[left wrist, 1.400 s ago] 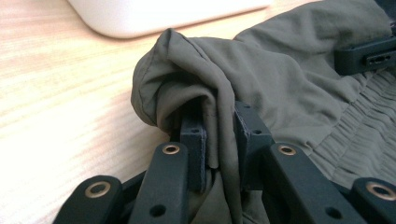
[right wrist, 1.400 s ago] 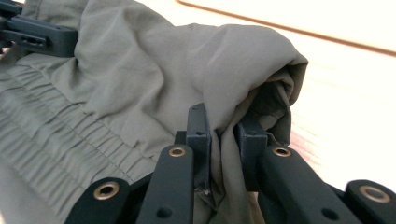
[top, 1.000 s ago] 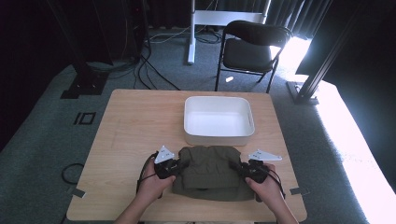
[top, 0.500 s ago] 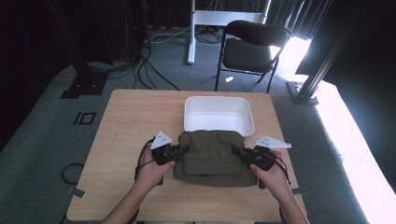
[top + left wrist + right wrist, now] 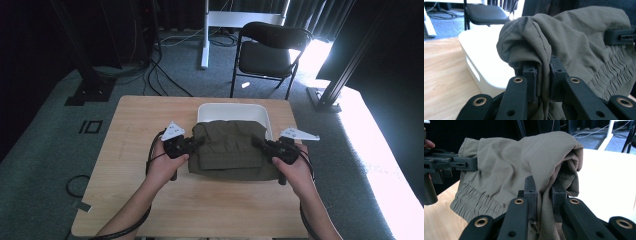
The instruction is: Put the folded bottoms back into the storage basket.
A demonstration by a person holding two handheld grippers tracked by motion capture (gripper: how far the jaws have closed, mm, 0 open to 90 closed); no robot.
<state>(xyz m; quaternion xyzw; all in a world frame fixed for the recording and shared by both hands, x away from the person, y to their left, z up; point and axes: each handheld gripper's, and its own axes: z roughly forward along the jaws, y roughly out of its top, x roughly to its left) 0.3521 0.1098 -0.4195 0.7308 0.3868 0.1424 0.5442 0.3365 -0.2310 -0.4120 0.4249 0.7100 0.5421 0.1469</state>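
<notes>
A folded olive-green garment (image 5: 230, 149) with an elastic waistband hangs lifted between both hands, its far edge over the near rim of the white bin (image 5: 233, 108). My left gripper (image 5: 194, 144) is shut on the garment's left edge (image 5: 541, 72), with cloth bunched over the jaws. My right gripper (image 5: 257, 144) is shut on the garment's right edge (image 5: 542, 192). In the right gripper view the left gripper (image 5: 451, 162) shows at the far side of the cloth. The bin's white wall (image 5: 481, 67) stands just beyond the left jaws.
The wooden table (image 5: 130, 145) carries the bin at its far middle. A black folding chair (image 5: 267, 50) stands behind the table. Cables (image 5: 165, 80) run over the grey carpet, and a white desk leg (image 5: 205, 30) is at the back.
Both grippers have carried the garment up and away from the near edge toward the bin; its far edge now overlaps the bin's near rim.
</notes>
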